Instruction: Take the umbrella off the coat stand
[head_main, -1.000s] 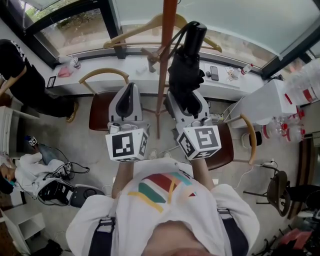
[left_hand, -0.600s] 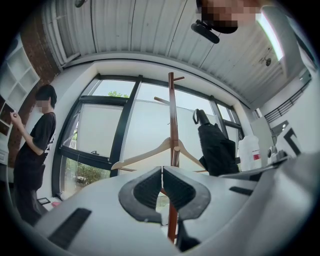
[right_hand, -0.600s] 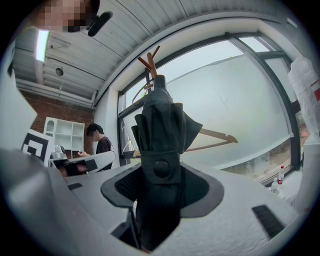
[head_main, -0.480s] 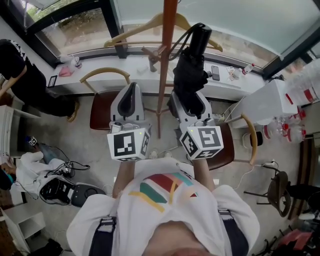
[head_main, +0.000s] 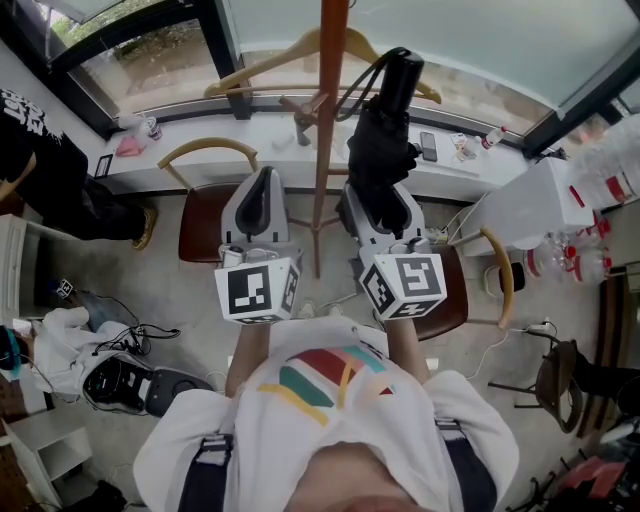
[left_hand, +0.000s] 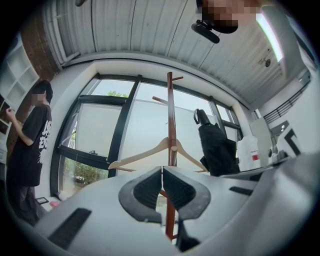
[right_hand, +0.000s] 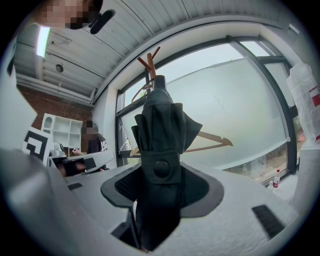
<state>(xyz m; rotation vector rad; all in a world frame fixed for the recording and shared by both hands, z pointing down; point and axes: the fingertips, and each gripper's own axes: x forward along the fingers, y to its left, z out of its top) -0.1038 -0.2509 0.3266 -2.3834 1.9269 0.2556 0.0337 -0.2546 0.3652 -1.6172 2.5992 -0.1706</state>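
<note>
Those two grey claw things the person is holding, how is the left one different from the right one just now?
The right gripper has its jaws apart, clamped on the folded black umbrella; the left gripper has its jaws pressed together on nothing. In the head view the left gripper sits left of the coat stand, the right gripper to its right. Both are grey, held side by side.

A wooden hanger (head_main: 262, 64) hangs by the window (head_main: 480, 40). A chair (head_main: 200, 225) (brown seat) stands below the sill (head_main: 270, 135), which bears a phone (head_main: 428, 146).
</note>
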